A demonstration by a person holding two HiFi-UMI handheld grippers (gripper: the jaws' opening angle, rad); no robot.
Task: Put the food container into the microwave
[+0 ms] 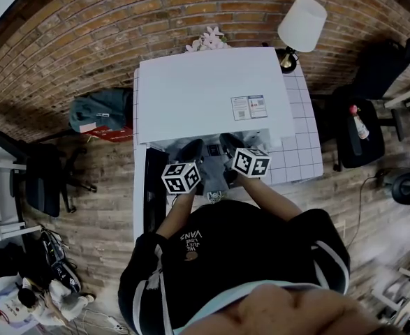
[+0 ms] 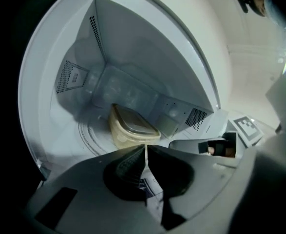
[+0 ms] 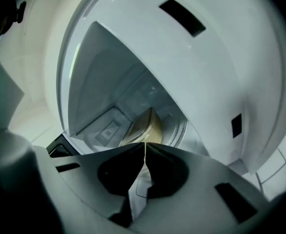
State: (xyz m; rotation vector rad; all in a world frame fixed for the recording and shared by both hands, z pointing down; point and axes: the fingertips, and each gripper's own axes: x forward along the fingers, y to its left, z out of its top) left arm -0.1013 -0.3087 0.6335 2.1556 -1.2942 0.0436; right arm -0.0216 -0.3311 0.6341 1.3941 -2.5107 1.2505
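Currently one food container [image 2: 131, 126] in one microwave [image 2: 133, 52], near edge hidden by jaws. Two grippers, left gripper [image 2: 146, 149] and right gripper [image 3: 145, 146], both pinched closed, empty.

Head view: high, steep top-down onto microwave [image 1: 211, 89] top. Left and right gripper views: close at its open front, facing inward, sharing cavity [image 2: 113, 77] and food container [image 2: 131, 127].

The microwave [image 1: 211, 93] is showing a smooth, faintly glossy white casing and cavity. The food container [image 2: 130, 128] inside is looking like cloudy cream plastic. The brick wall [image 1: 107, 26] in the upper left is looking rough and matt.
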